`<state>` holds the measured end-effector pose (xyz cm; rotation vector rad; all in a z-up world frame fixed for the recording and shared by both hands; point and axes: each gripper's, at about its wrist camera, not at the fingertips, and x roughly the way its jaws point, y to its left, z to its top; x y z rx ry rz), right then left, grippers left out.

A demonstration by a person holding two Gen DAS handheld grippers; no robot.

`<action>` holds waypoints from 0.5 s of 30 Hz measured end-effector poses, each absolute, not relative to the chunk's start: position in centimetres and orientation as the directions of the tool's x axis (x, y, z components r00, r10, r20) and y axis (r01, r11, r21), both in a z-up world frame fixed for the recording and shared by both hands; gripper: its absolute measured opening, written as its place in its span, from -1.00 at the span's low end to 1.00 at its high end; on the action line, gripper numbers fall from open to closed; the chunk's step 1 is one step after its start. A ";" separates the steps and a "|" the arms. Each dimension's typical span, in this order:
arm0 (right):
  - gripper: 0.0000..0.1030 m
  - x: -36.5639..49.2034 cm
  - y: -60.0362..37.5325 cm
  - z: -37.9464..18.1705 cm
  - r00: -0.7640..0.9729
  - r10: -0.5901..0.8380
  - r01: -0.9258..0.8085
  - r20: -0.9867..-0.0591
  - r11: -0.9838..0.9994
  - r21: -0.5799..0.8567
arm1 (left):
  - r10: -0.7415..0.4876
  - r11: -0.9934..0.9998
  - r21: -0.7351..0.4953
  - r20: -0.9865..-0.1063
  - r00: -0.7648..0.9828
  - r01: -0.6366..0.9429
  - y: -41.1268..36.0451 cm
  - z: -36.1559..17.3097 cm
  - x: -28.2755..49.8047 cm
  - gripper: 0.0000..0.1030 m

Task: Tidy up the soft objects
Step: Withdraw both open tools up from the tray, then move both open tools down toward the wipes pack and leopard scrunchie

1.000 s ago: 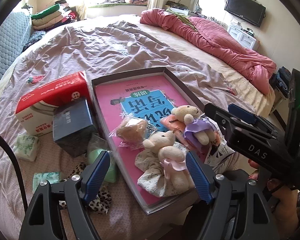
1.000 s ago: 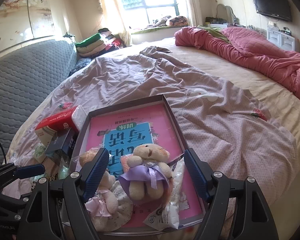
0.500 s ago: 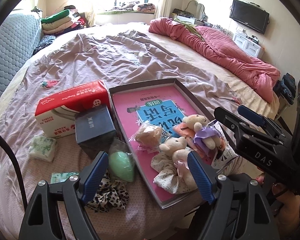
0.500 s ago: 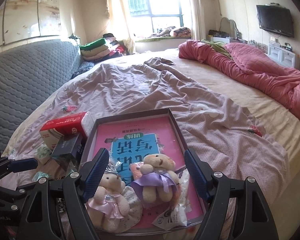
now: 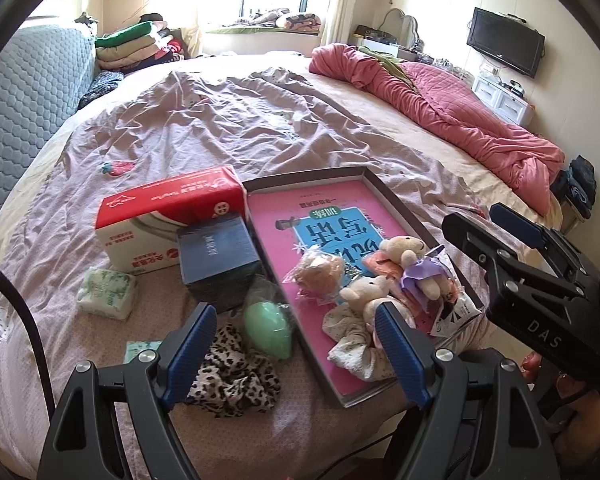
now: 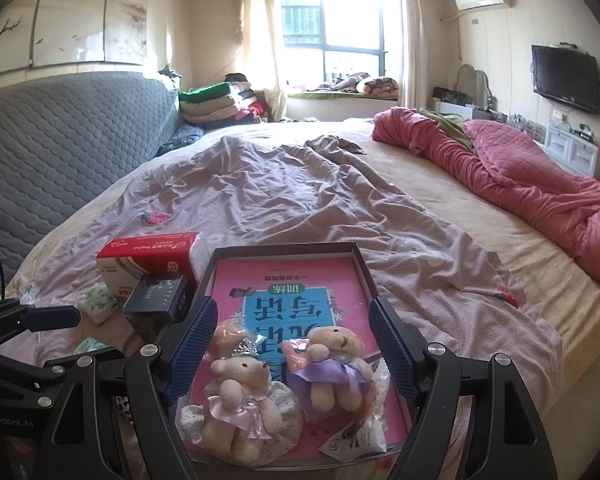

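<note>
Hovering over the bed point(image 5: 260, 128), I hold my left tool point(image 5: 296, 340) and right tool point(image 6: 292, 344) wide open, empty. Only the left view shows the leopard scrunchie point(image 5: 236, 376) and green sponge point(image 5: 268, 330). Two teddy bears point(image 6: 240, 400) sit upright in the tray point(image 6: 364, 268), facing me.

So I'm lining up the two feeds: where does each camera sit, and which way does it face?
Left wrist: on the left gripper, low over the bed's near edge, facing the tray and window; right gripper shows.
Right wrist: on the right gripper, directly over the tray, facing the window; left gripper shows.
Shared: tray, purple-dressed bear, red tissue box.
</note>
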<state>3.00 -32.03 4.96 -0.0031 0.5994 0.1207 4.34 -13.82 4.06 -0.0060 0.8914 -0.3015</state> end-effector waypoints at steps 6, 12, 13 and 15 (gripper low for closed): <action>0.54 2.9 -30.7 5.7 0.823 0.132 -0.143 -0.553 0.989 0.024 | -0.248 0.964 -0.134 -0.760 0.601 0.230 -12.3 4.4 4.1 0.57; 0.54 2.6 -29.1 6.2 0.823 0.155 -0.177 -0.547 0.984 0.012 | -0.235 0.970 -0.137 -0.756 0.612 0.203 -10.7 4.8 4.0 0.57; 0.54 2.5 -28.8 6.3 0.822 0.161 -0.185 -0.546 0.983 0.012 | -0.232 0.971 -0.138 -0.756 0.613 0.196 -10.4 4.8 4.0 0.57; 0.54 2.5 -28.5 6.5 0.821 0.167 -0.193 -0.546 0.981 0.010 | -0.228 0.972 -0.143 -0.752 0.618 0.184 -9.7 5.0 4.0 0.57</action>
